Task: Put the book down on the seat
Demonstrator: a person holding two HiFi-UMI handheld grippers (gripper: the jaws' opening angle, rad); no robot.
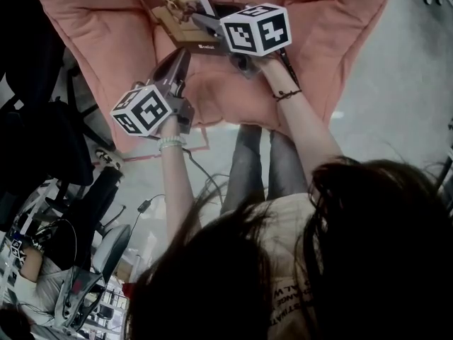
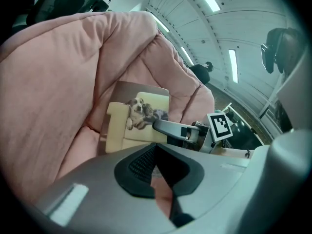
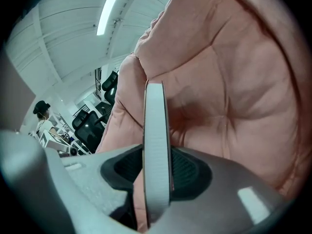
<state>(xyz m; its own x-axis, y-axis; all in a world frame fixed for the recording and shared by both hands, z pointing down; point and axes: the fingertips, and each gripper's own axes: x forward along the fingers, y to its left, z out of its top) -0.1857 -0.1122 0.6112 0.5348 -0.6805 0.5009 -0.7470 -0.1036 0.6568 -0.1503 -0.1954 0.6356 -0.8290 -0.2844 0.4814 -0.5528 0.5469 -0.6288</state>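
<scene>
Right gripper (image 1: 204, 24): I read its jaws as clamped on the book (image 1: 177, 7). In the right gripper view the book (image 3: 156, 140) stands edge-on between the two dark pads, pale page block toward the camera, both pads against its covers

Book position: in the air over the hollow of the pink padded seat (image 1: 340, 20), close to the back cushion. From the left gripper view the cover (image 2: 139, 116) faces me, showing a dog lying on a pale sofa. The book is tilted, lower edge near the cushion crease. I cannot tell whether it touches the fabric

Left gripper (image 1: 182, 55): jaws brought together, nothing between them. In its own view the pads (image 2: 141, 167) meet at the tips, with only pink cushion (image 2: 58, 91) showing in the small gap beneath. It hangs just beside the front of the seat, apart from the book

The right gripper's jaw and marker cube (image 2: 219, 126) show in the left gripper view, on the book's right edge

Background, right gripper view: black office chairs (image 3: 92, 123) beyond the seat (image 3: 234, 82)
</scene>
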